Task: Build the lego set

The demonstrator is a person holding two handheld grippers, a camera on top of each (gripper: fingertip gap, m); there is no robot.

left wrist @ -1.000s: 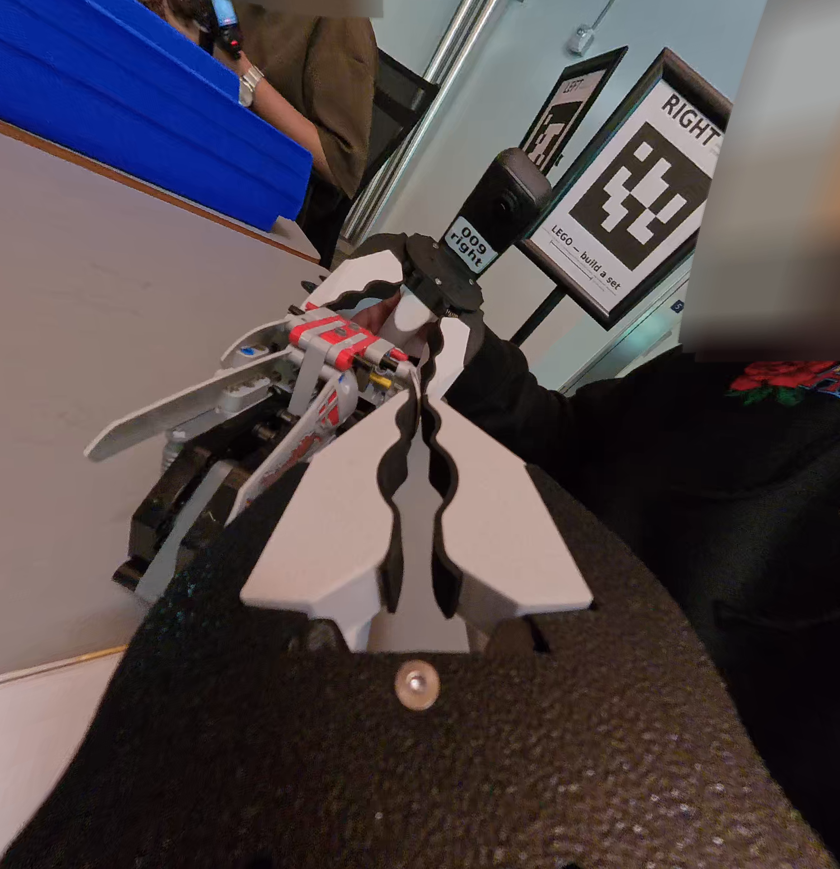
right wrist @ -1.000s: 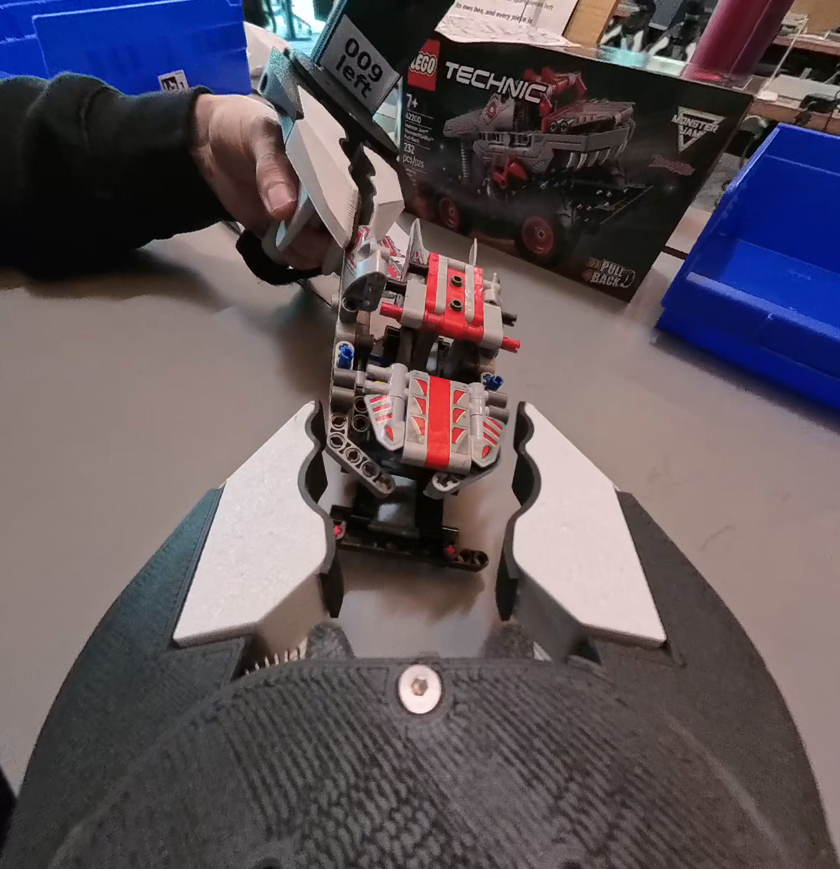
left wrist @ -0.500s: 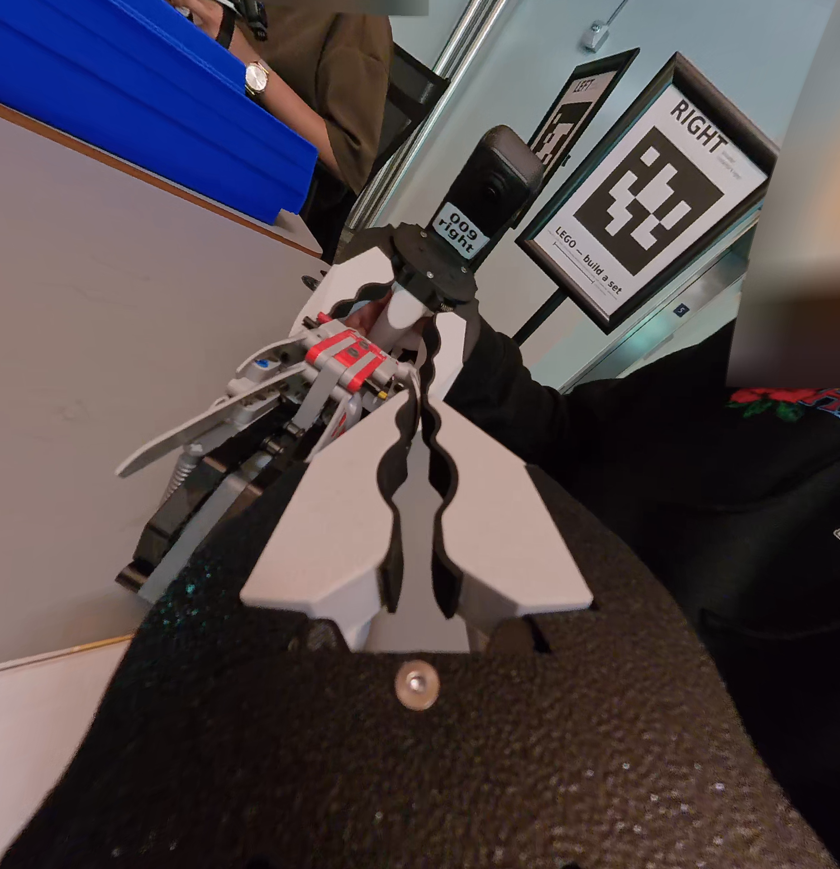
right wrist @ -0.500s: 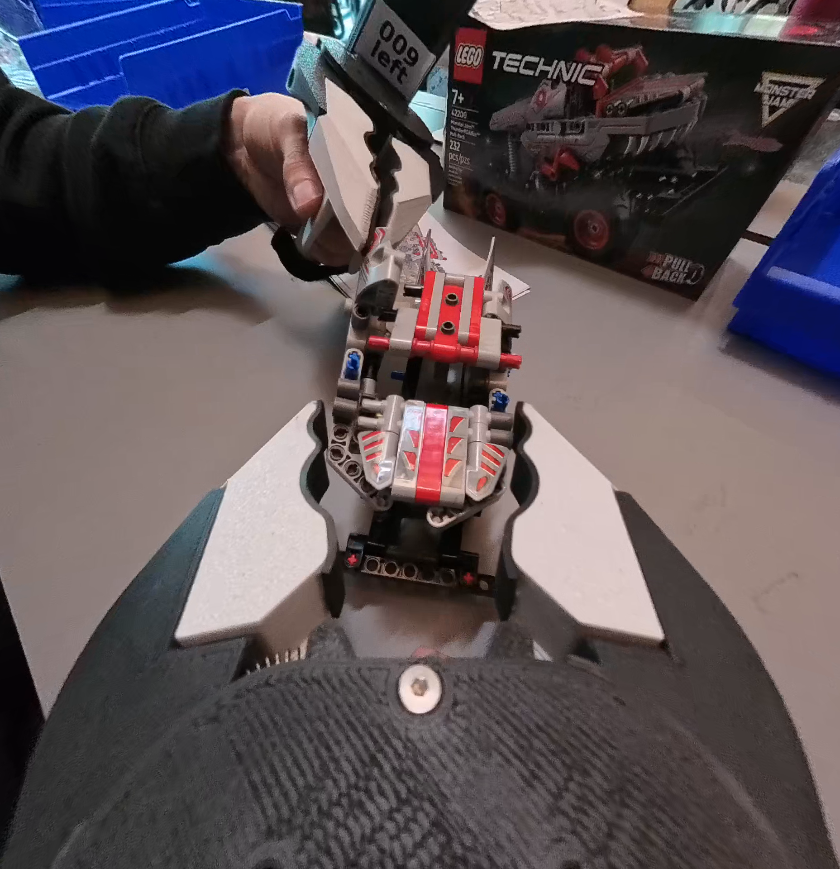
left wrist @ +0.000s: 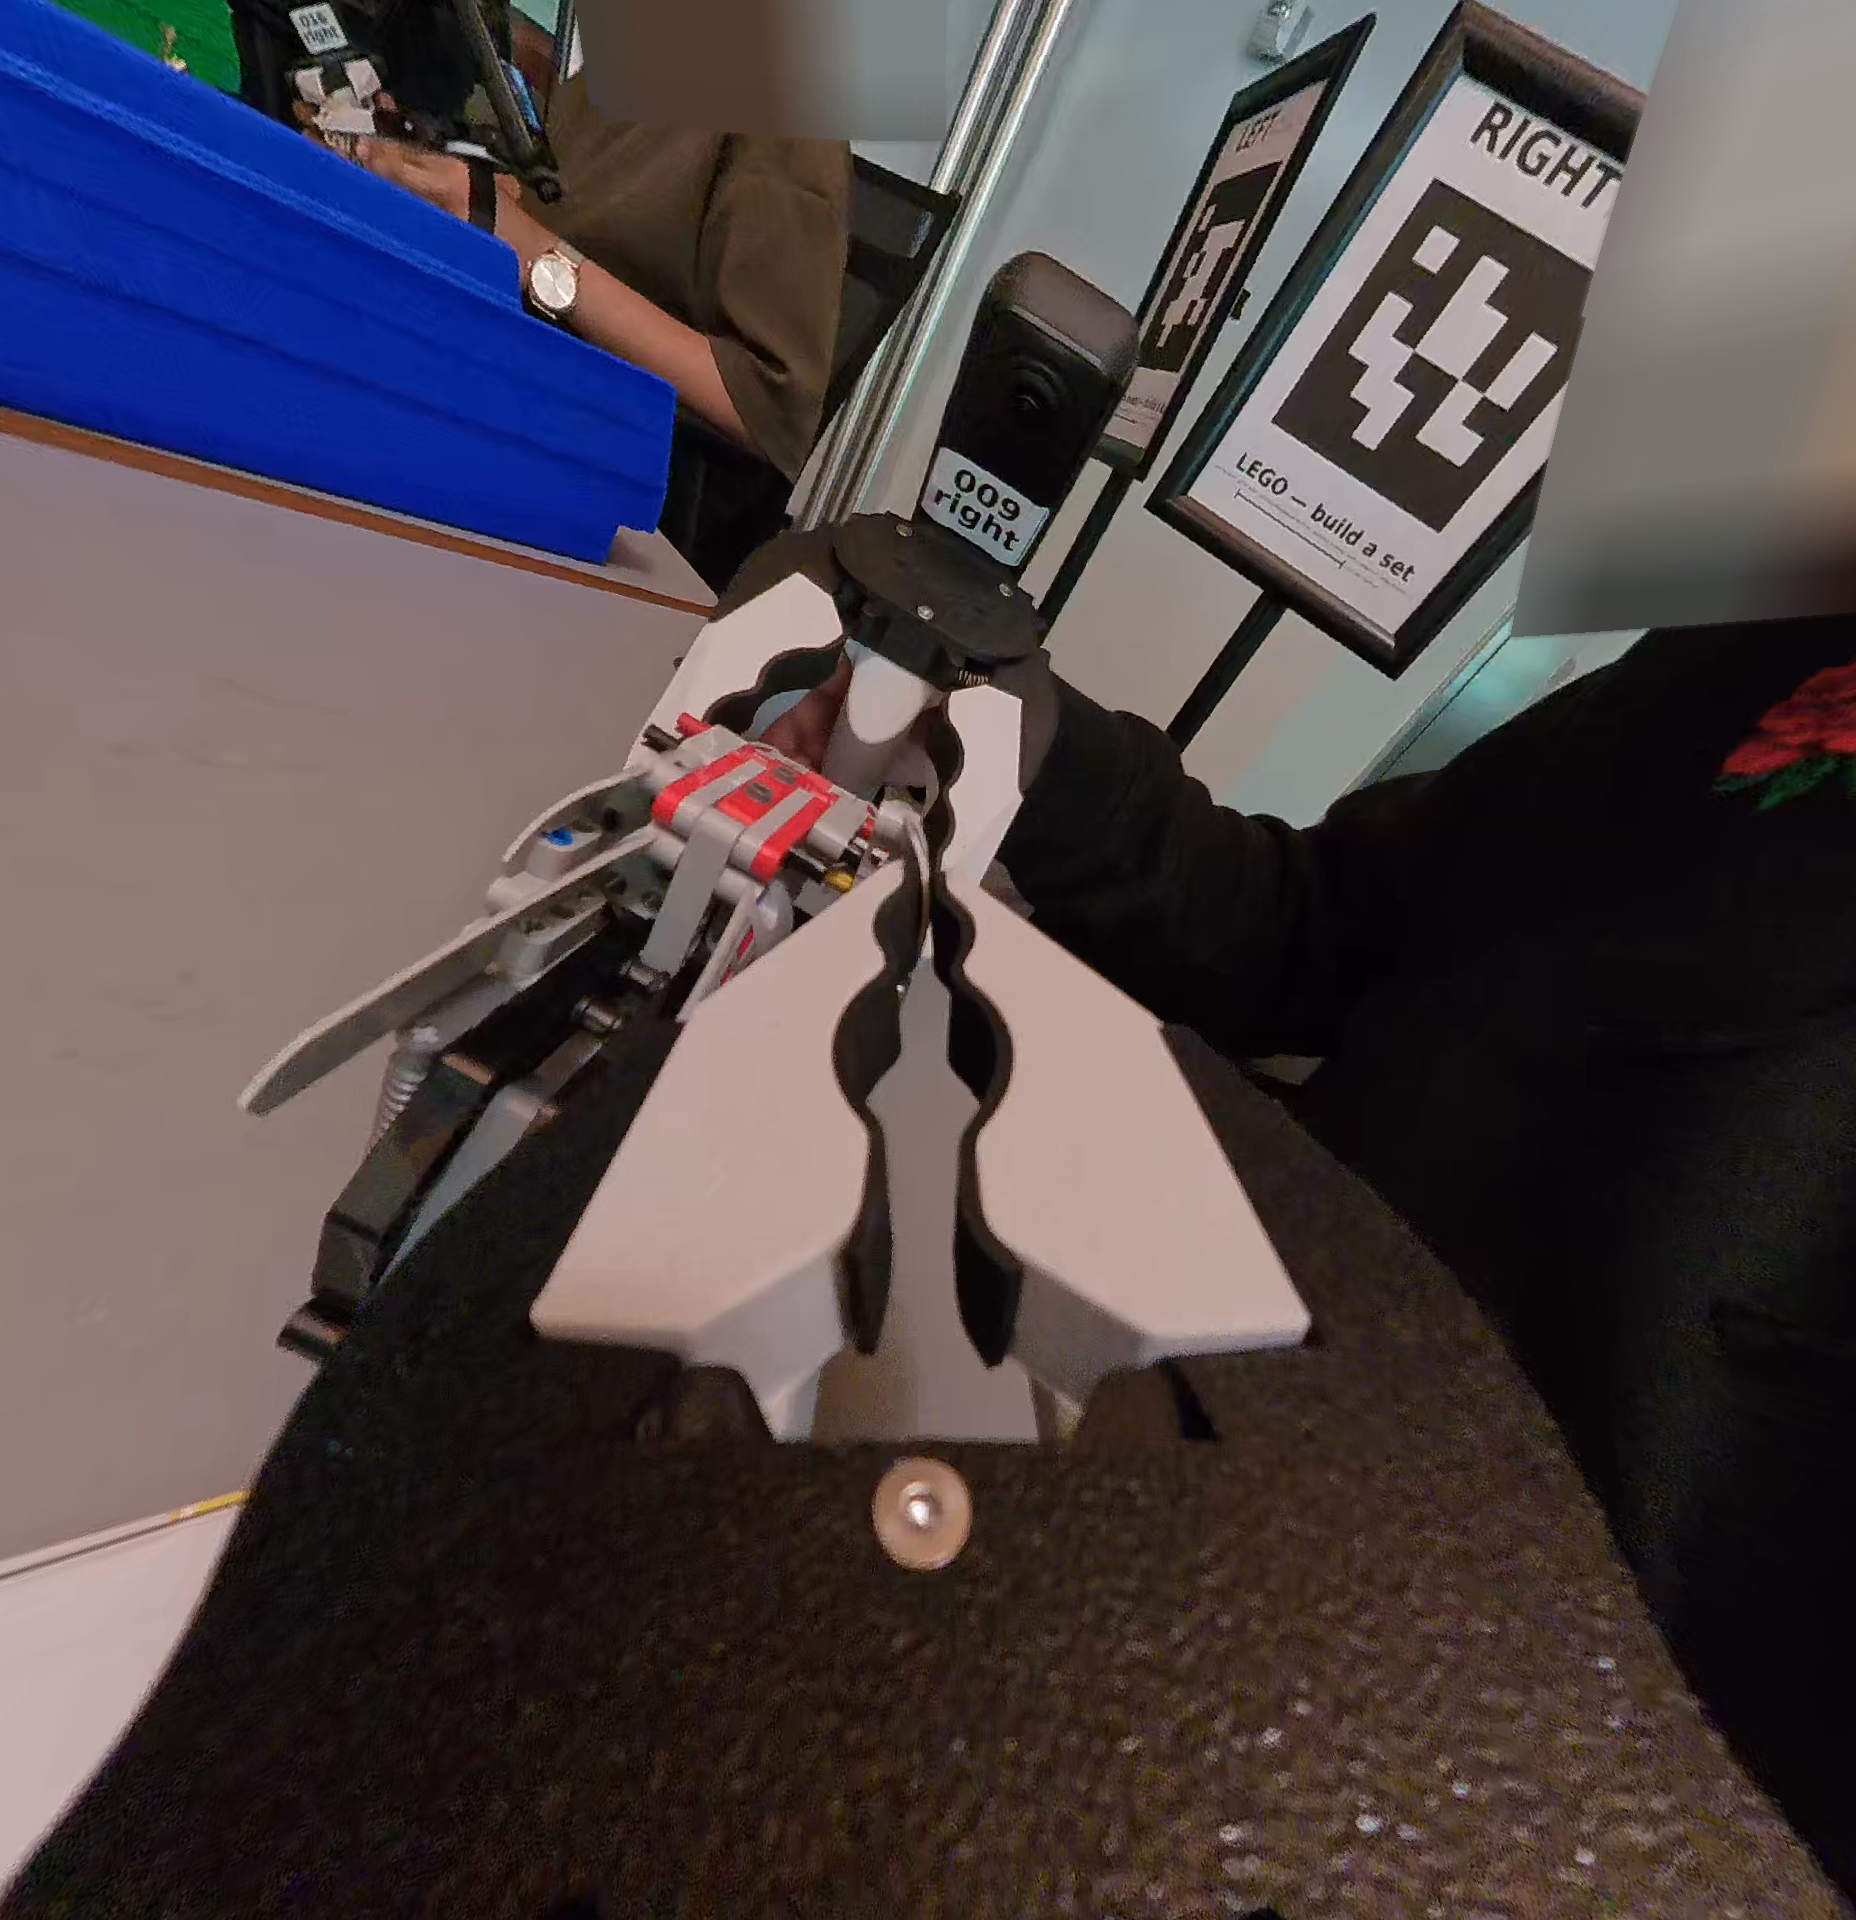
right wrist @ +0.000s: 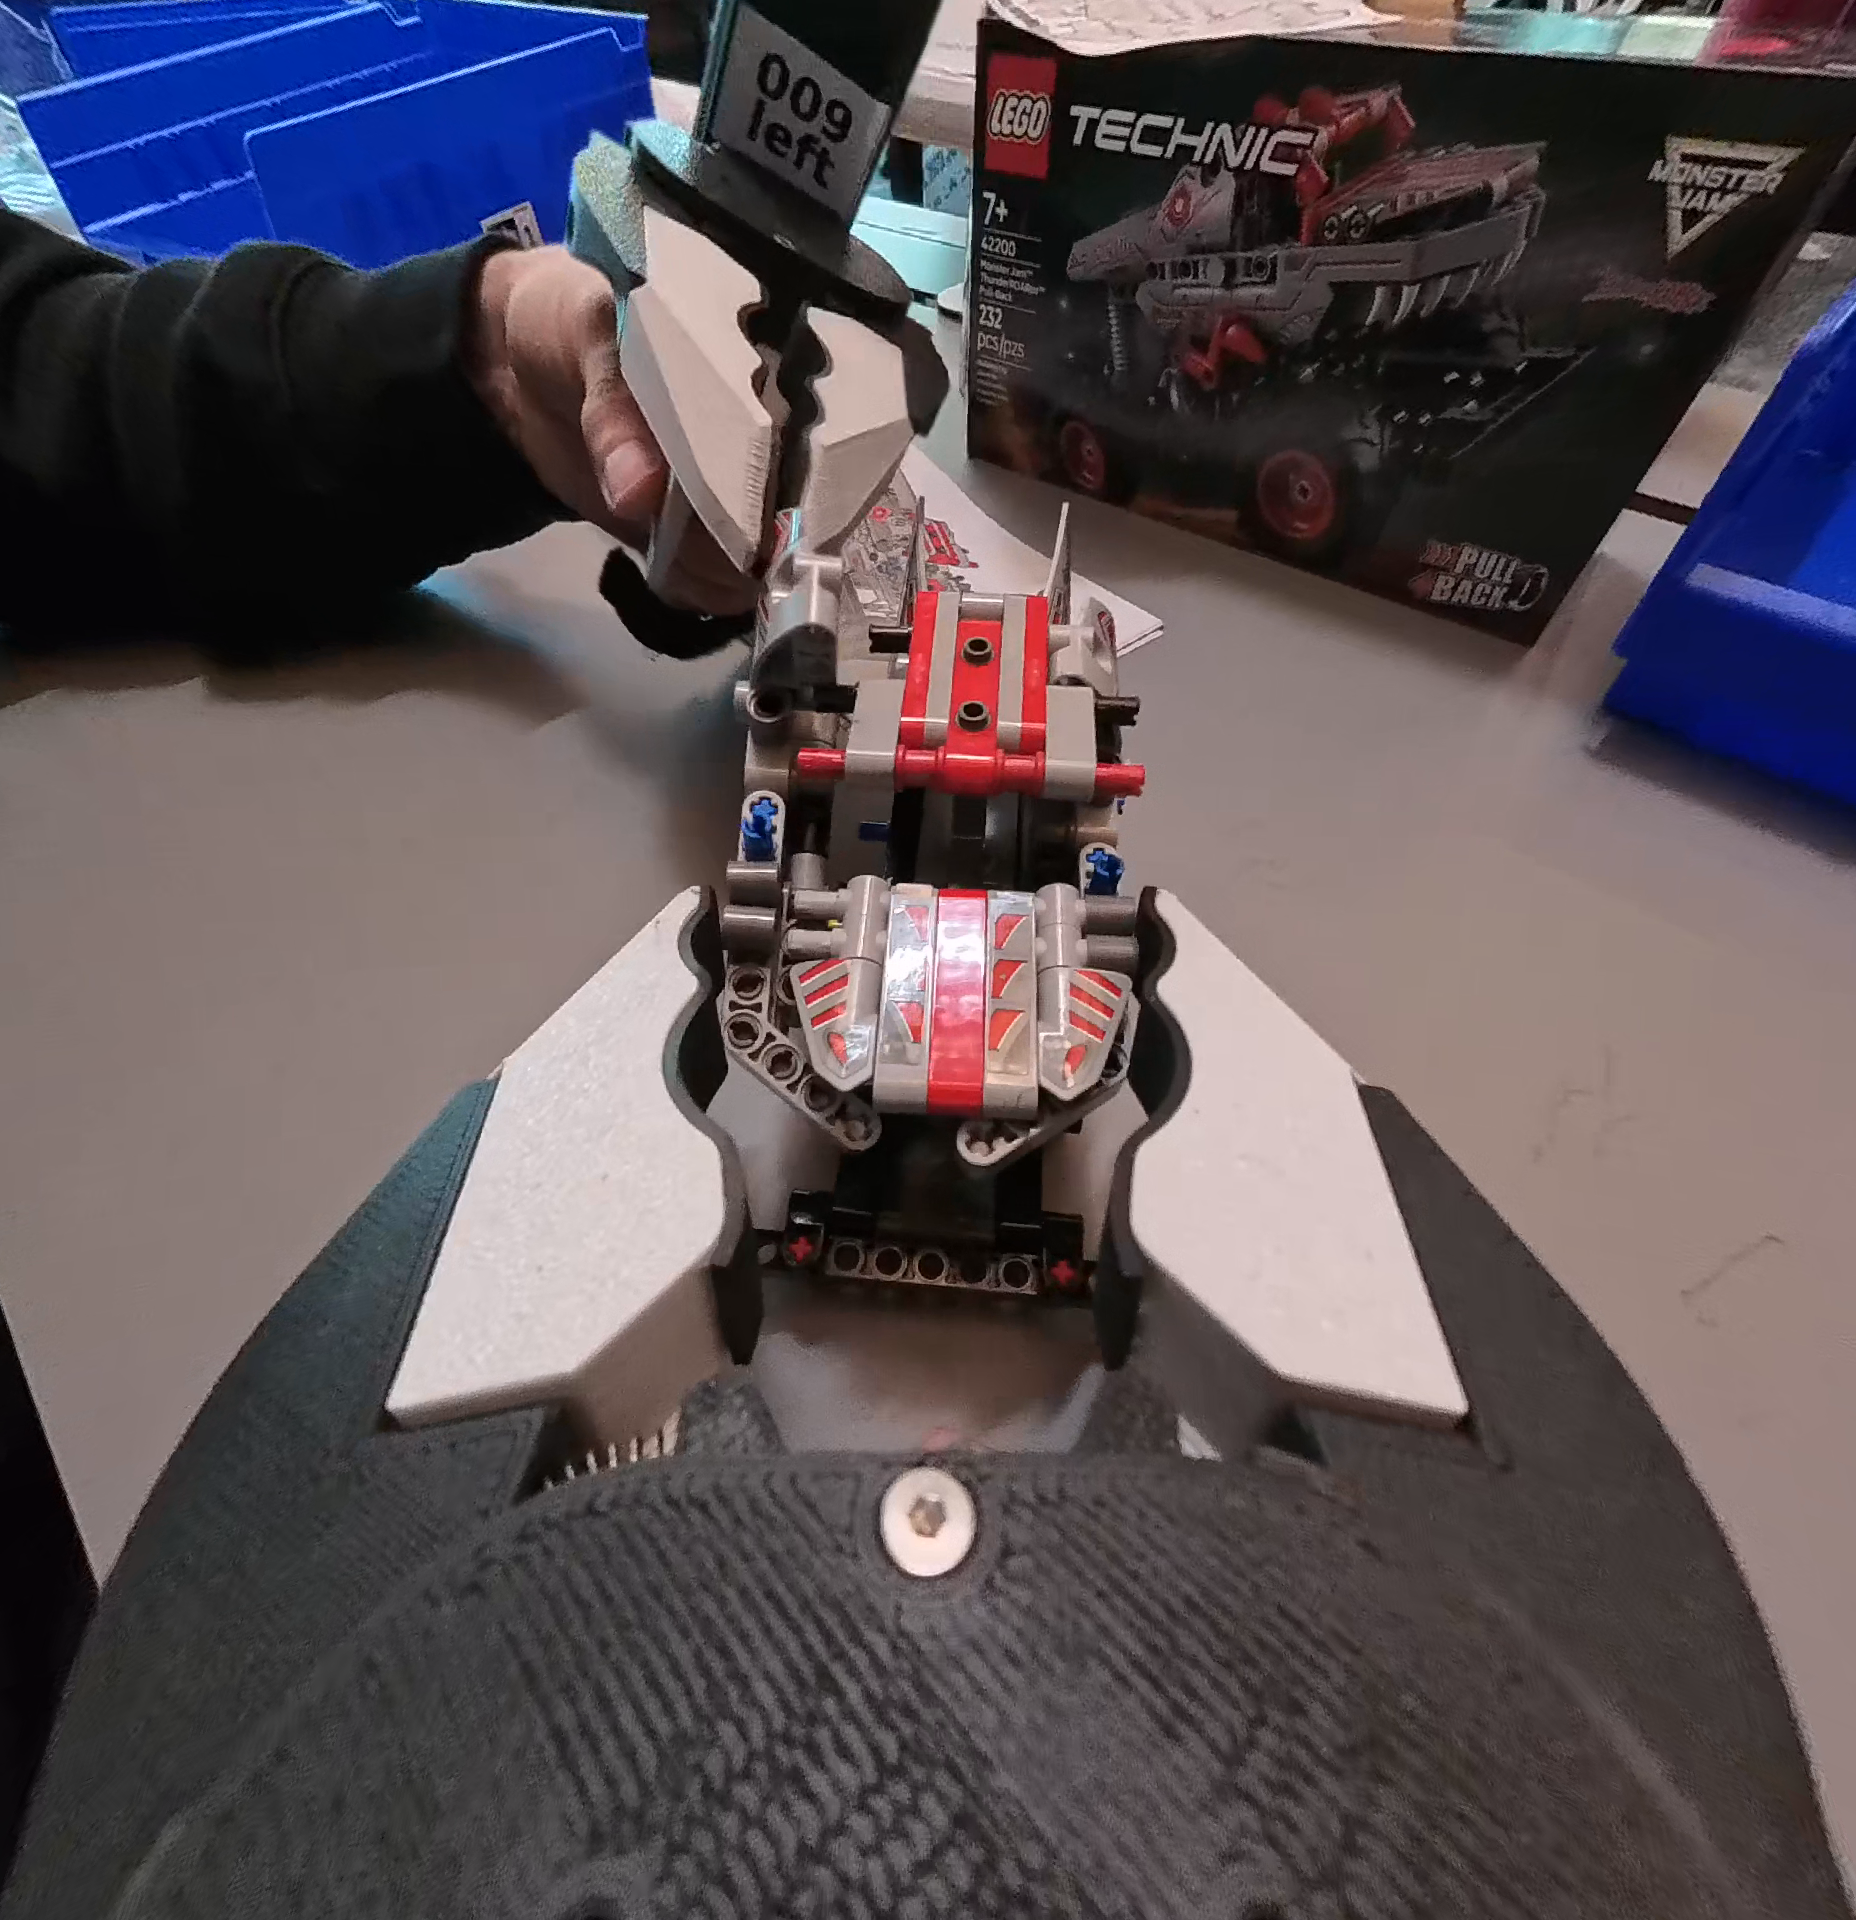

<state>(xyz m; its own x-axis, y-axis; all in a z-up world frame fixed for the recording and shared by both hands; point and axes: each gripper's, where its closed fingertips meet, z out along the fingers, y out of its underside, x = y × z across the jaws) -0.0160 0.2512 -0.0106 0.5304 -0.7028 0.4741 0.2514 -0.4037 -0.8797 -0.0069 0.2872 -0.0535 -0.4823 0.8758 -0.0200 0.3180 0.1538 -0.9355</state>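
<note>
Right tool (right wrist: 929,997) spread wide, its fingers flanking the front of the lego truck model (right wrist: 934,883) on the counter (right wrist: 280,883). Left tool (right wrist: 773,488), angled down, pinches a grey rear piece (right wrist: 799,613). Since earlier, the right tool has advanced around the model.

You'll find print on the set box (right wrist: 1423,312), on labels on the left hand-held gripper (right wrist: 773,540) and the right hand-held gripper (right wrist: 929,914), and on two framed signs (left wrist: 1423,343).
</note>
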